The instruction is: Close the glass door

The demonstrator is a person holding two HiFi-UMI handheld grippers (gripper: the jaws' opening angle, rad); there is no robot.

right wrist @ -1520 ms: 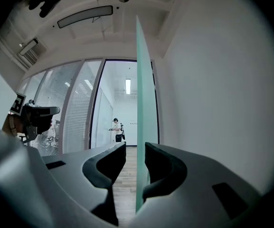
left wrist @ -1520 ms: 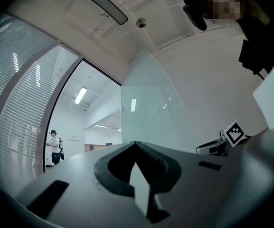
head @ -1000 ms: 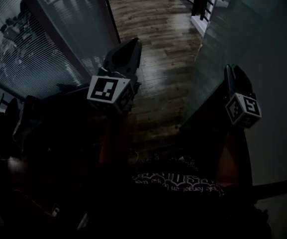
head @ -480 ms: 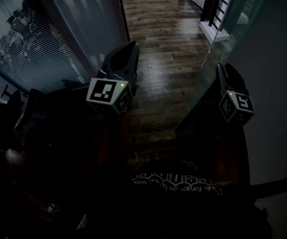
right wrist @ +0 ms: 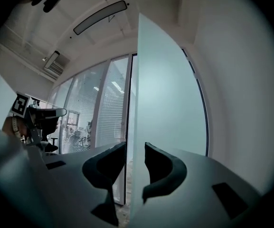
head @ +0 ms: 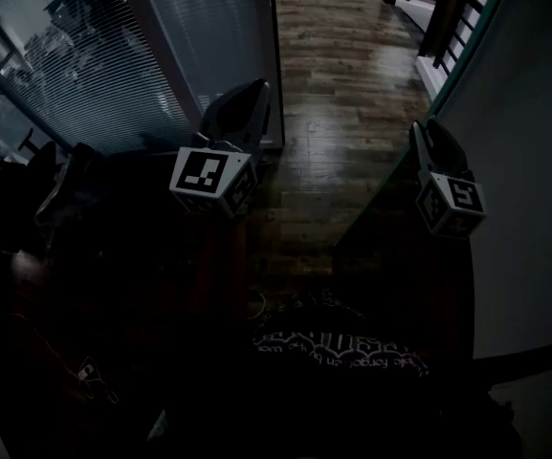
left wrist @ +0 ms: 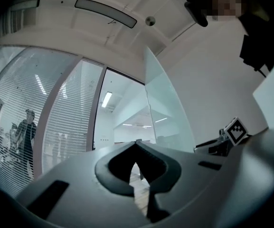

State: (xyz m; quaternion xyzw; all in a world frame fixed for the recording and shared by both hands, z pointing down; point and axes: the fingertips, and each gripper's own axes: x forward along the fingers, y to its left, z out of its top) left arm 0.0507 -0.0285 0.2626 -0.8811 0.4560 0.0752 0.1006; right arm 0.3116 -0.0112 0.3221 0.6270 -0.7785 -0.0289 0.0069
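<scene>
The glass door [right wrist: 170, 94] is a tall frosted pane that stands ajar, and its free edge runs up the middle of the right gripper view. My right gripper [right wrist: 135, 146] is shut on that edge, one jaw on each face of the pane. In the head view the right gripper [head: 417, 130] sits at the right, against the glass door [head: 476, 65]. My left gripper [head: 256, 86] is held out mid-left over the floor, shut and holding nothing. In the left gripper view the left gripper [left wrist: 137, 142] has its tips touching, with the glass door [left wrist: 167, 113] ahead to the right.
A glass wall with blinds [head: 94, 65] runs along the left and ends at a dark door frame post [head: 277, 75]. Wooden floor [head: 342, 94] lies ahead. A stair railing [head: 448, 8] stands far right. A dark office chair [head: 60, 208] is at my left. A person [left wrist: 27, 132] stands behind the blinds.
My right gripper has shifted a little left with the door edge, and the pane has swung. The blind wall and frame post now sit further right in view. The left gripper has barely moved.
</scene>
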